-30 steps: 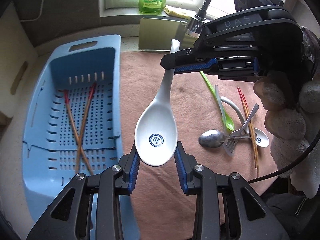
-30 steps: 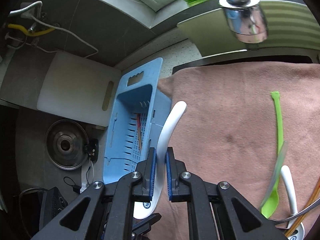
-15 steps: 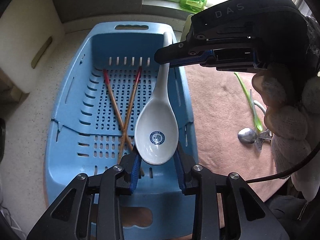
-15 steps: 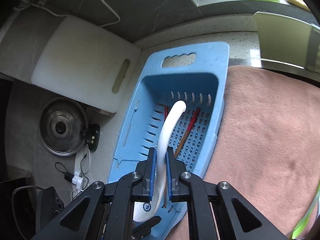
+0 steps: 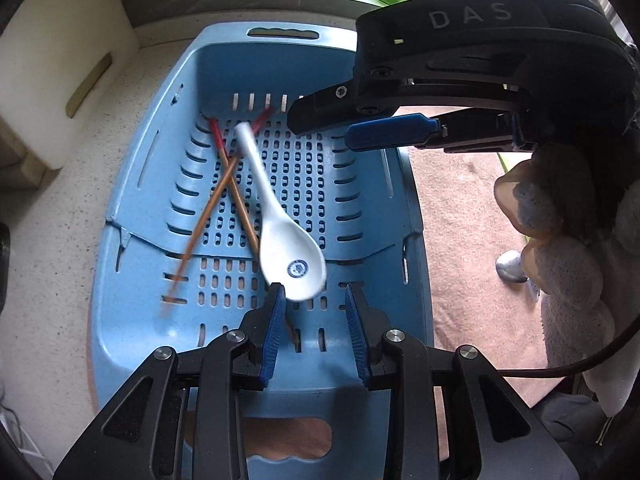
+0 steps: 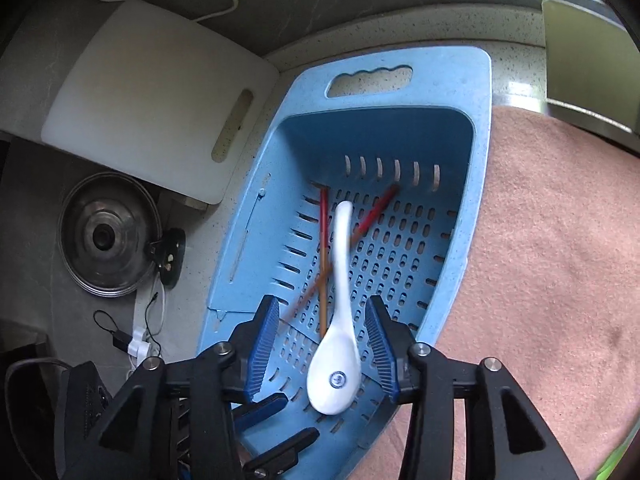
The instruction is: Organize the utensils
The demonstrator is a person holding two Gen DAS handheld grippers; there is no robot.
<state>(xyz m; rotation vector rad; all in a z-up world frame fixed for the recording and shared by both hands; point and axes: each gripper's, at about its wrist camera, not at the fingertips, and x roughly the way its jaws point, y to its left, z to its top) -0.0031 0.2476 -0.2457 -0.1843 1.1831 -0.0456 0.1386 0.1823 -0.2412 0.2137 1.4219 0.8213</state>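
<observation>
Right wrist: right tool (image 6: 320, 344) just opened, spoon (image 6: 336, 344) dropped into basket (image 6: 472, 92).

1. The right half of the blue basket (image 5: 132, 216) floor is left bare and open from above.
2. The left and middle floor is covered by crossed chopsticks (image 5: 224, 176) and a white spoon (image 5: 280, 232).
3. The basket's left side is bordered by a white cutting board (image 6: 152, 96).
4. Its right side is flanked by open pink cloth (image 6: 560, 260).

White spoon (image 5: 280, 236) with blue emblem, blue basket (image 5: 136, 208), red-tipped chopsticks (image 5: 224, 172)
</observation>
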